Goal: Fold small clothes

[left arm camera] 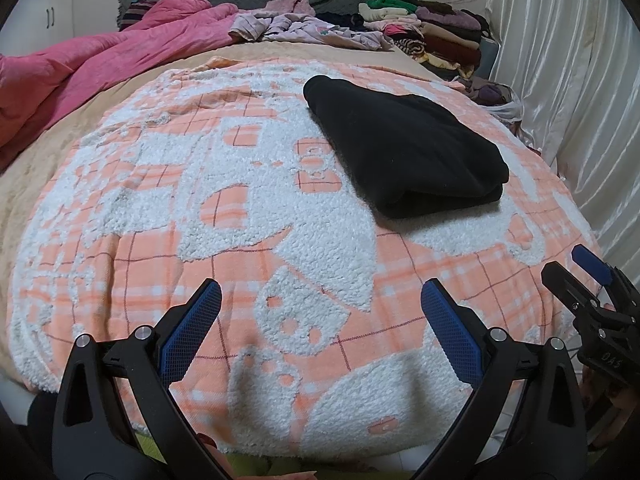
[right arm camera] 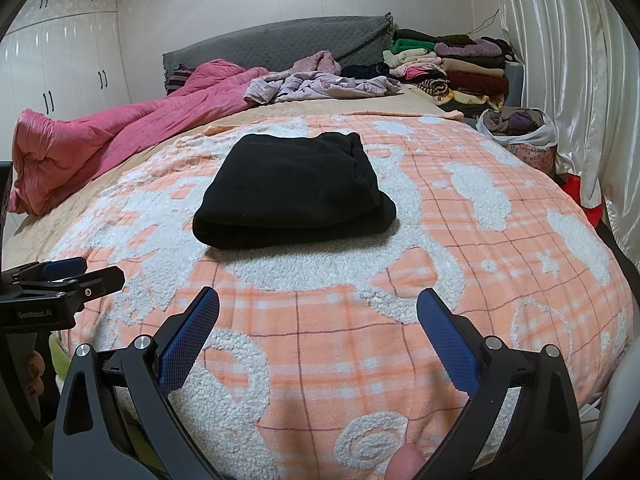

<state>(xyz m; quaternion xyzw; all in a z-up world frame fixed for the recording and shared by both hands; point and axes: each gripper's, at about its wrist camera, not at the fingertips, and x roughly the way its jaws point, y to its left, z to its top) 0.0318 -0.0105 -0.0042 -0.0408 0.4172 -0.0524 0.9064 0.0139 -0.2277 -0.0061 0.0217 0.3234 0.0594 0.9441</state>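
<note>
A black garment (left arm camera: 404, 146) lies folded into a thick rectangle on the orange and white blanket (left arm camera: 224, 216); it also shows in the right wrist view (right arm camera: 292, 190). My left gripper (left arm camera: 320, 300) is open and empty, held above the blanket's near part, short of the garment. My right gripper (right arm camera: 318, 312) is open and empty, also near the blanket's front edge, in front of the garment. The right gripper shows at the right edge of the left wrist view (left arm camera: 576, 270). The left gripper shows at the left edge of the right wrist view (right arm camera: 86, 274).
A pink quilt (right arm camera: 120, 136) lies crumpled at the far left. Loose lilac clothes (right arm camera: 320, 86) lie at the head of the bed. A stack of folded clothes (right arm camera: 452, 66) stands at the far right. A bag of clothes (right arm camera: 520, 128) sits by the white curtain (right arm camera: 568, 60).
</note>
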